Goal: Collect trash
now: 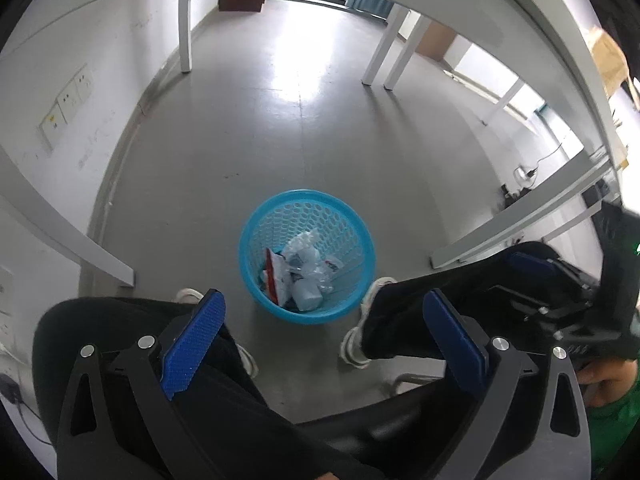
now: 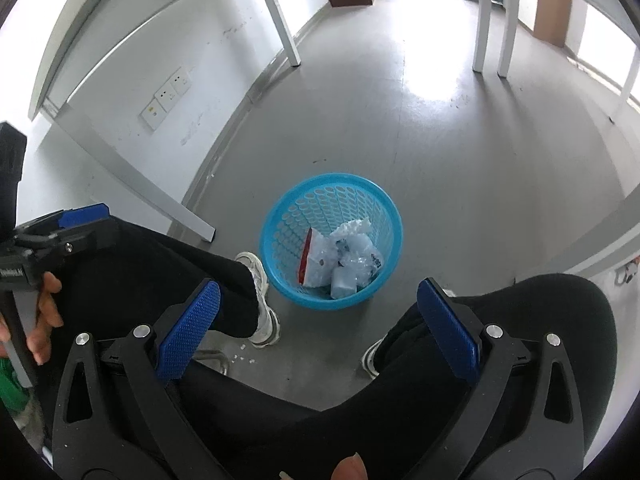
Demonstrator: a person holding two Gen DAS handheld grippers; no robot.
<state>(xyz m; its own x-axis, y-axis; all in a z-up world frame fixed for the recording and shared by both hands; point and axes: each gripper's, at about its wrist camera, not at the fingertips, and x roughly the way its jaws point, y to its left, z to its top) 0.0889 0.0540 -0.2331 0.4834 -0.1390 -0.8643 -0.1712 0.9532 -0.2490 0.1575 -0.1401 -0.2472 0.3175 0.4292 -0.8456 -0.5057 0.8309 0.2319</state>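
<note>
Both my left gripper (image 1: 324, 332) and right gripper (image 2: 318, 320) hang wide and empty above the blue basket (image 1: 248, 256), where the crumpled trash (image 1: 304, 268) sits, apparently all inside. My shoe (image 1: 370, 304) stands just beside the basket, so a careless shuffle could tip it and spill everything.

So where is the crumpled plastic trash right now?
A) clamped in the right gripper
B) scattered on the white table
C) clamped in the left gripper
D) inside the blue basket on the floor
D: the crumpled plastic trash lies inside the blue basket, and both grippers are open and hold nothing.
</note>
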